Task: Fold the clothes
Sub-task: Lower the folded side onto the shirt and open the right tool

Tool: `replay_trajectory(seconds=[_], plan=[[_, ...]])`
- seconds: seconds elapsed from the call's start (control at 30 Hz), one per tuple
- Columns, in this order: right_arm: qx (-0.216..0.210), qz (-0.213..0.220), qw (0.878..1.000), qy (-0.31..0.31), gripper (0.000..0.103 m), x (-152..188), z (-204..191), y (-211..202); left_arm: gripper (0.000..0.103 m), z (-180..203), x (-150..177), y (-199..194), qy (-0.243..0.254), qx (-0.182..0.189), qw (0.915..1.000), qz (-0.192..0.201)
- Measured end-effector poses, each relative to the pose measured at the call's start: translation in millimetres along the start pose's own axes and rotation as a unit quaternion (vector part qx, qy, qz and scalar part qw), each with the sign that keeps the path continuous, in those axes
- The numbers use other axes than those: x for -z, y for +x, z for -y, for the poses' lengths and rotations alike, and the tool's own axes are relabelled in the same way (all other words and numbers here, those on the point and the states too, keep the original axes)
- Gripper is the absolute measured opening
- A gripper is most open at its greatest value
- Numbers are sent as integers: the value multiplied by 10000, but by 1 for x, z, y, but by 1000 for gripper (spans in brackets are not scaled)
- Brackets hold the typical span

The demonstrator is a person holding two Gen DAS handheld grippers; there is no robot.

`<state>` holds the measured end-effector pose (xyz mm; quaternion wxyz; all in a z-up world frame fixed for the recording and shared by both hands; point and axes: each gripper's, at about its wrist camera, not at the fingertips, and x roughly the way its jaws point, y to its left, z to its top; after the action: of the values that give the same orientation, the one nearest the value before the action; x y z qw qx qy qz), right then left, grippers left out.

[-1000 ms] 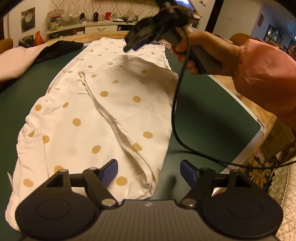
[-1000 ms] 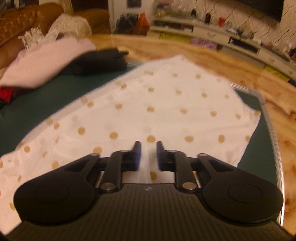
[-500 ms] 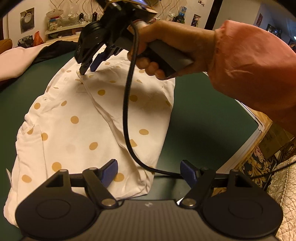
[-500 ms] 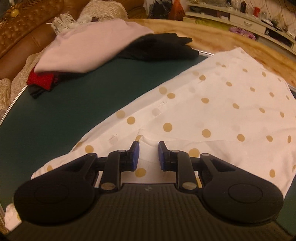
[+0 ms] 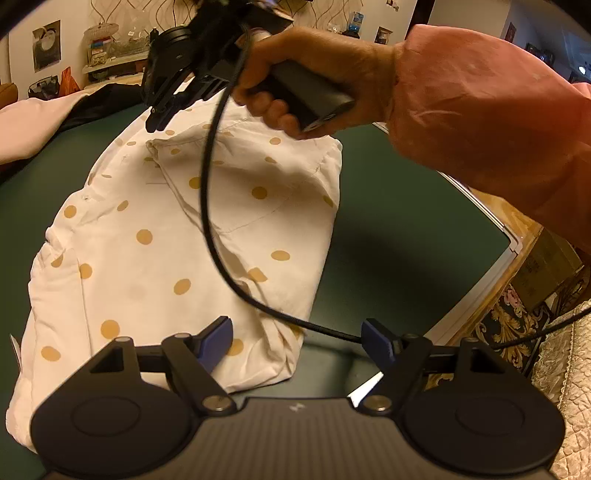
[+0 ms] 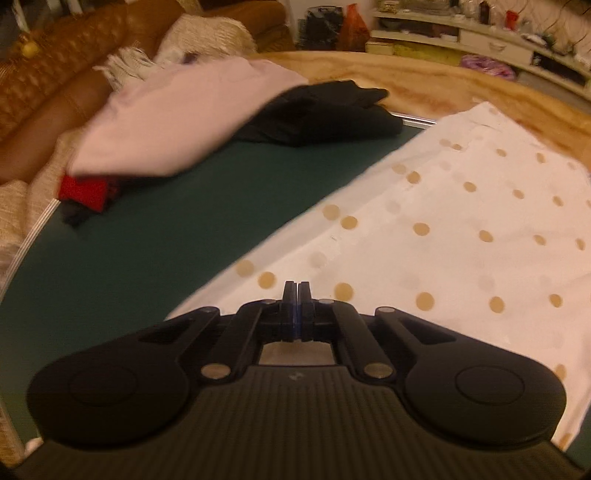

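Your left gripper (image 5: 297, 334) sits at near end of shirt (image 5: 177, 236), near hem between its fingers. Shirt lies lengthwise on table mat (image 5: 399, 236), far end overhanging mat edge onto tabletop (image 6: 424, 88). Your right hand (image 5: 314, 81) holds right gripper (image 6: 297, 291) above shirt's far half, left of fold edge; its cable (image 5: 210, 206) drapes across shirt toward you. Left of shirt, apart: pile of clothes (image 6: 177, 118) at mat's far corner, dark garment (image 6: 321, 114) probably tucked under it. Sofa (image 6: 55, 74) behind pile; shelf (image 6: 480, 33) beyond table.
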<state>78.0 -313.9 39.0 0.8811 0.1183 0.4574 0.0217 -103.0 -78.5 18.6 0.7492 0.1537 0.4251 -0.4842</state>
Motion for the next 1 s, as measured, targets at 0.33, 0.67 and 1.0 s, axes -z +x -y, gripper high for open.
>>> replay_trajectory(seconds=[0.33, 0.67, 1.0], plan=[[115, -352, 9977, -569, 11, 5, -8, 5, 83, -1, -1, 1, 20, -4, 10000, -5], [239, -69, 9985, -483, 1, -1, -8, 4, 83, 9, 5, 1, 200, 34, 9998, -32], [-81, -33, 9993, -365, 4, 10, -4, 2, 83, 23, 10, -6, 342, 165, 9992, -109]])
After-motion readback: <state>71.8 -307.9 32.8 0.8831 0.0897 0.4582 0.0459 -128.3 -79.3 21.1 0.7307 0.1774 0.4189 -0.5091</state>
